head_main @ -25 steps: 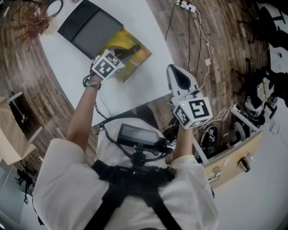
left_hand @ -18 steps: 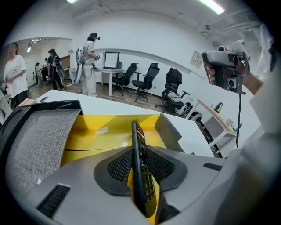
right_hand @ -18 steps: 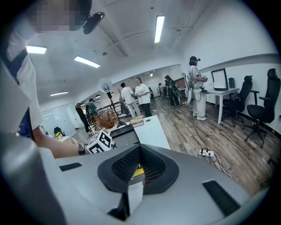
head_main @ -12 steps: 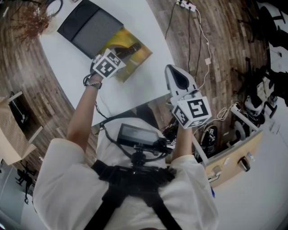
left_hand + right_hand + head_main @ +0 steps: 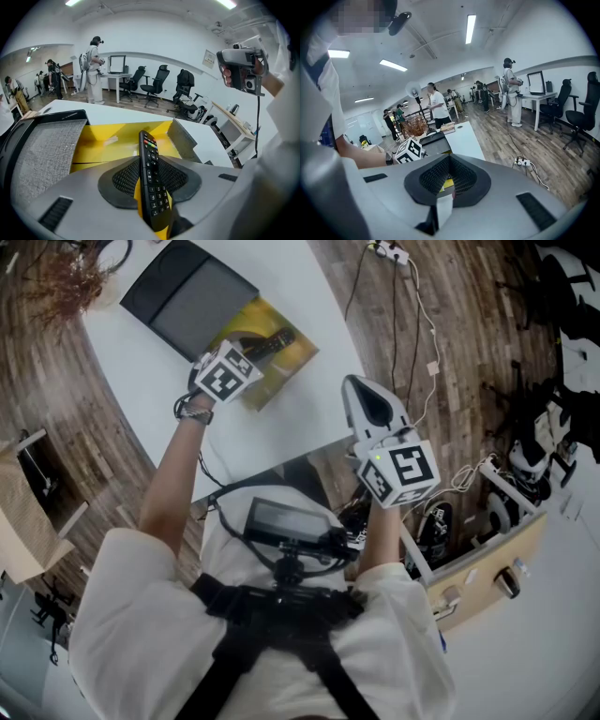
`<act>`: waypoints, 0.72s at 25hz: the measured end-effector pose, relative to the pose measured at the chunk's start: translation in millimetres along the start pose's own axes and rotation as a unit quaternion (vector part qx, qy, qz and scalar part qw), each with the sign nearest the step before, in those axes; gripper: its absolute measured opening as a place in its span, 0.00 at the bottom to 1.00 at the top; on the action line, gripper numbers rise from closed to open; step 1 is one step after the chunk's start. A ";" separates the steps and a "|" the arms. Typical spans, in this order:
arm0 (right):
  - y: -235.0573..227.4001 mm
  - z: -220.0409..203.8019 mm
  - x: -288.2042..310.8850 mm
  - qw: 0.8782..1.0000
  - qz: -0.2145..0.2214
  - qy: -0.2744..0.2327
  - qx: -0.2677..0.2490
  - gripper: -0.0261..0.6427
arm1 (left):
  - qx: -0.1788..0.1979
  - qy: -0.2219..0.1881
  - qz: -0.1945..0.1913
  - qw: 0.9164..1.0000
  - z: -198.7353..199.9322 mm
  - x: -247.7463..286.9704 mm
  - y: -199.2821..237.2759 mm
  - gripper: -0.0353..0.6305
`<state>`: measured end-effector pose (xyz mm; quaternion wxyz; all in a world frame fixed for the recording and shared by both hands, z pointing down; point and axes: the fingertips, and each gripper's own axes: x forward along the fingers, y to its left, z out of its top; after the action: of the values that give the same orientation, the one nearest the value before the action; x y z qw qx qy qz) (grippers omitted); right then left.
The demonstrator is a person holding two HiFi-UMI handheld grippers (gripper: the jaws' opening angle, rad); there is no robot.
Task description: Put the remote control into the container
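The black remote control (image 5: pixel 151 173) lies lengthwise between the pads of my left gripper (image 5: pixel 151 180), its coloured buttons pointing away over the yellow container (image 5: pixel 117 140). The jaws are opening, and yellow shows in the gap beside the remote. In the head view the left gripper (image 5: pixel 246 354) is at the container's (image 5: pixel 286 367) near edge on the white table (image 5: pixel 169 381), with the remote (image 5: pixel 269 342) reaching into it. My right gripper (image 5: pixel 361 395) hangs off the table's right edge over the floor. Its jaws (image 5: pixel 445 187) stand a narrow gap apart, holding nothing.
A dark grey pad (image 5: pixel 183 296) lies beside the container at the table's far side, with a dried plant (image 5: pixel 66 277) beyond it. A power strip (image 5: pixel 389 251) and cables run across the wooden floor. A wooden bench (image 5: pixel 487 559) stands at the right. People and office chairs are in the background.
The right gripper has drifted slightly left. The left gripper and the remote stay in almost the same place at the container.
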<state>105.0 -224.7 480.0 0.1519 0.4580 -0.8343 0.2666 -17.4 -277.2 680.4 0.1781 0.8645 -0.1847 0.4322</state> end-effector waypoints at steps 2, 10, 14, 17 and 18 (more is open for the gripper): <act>-0.3 0.2 -0.1 1.000 -0.001 0.000 0.000 0.04 | 0.003 0.002 -0.001 1.000 -0.5 0.4 -0.8 0.23; -0.3 -0.6 0.0 1.000 0.000 0.002 0.000 0.04 | 0.018 0.000 0.016 1.000 3.3 0.3 4.7 0.26; 0.2 -0.1 0.2 1.000 0.001 0.002 0.000 0.04 | 0.021 0.003 0.024 0.999 3.3 -1.4 6.9 0.26; 1.9 2.0 -0.2 1.000 0.002 0.001 -0.001 0.04 | 0.015 -0.007 0.029 0.999 6.8 -6.4 8.1 0.26; 2.3 2.6 -0.6 1.000 0.003 0.001 -0.001 0.04 | 0.012 -0.011 0.028 0.999 8.1 -7.8 7.8 0.26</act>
<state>103.3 -224.8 476.9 0.1525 0.4555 -0.8357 0.2662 -19.9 -286.5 670.7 0.1536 0.8657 -0.2058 0.4297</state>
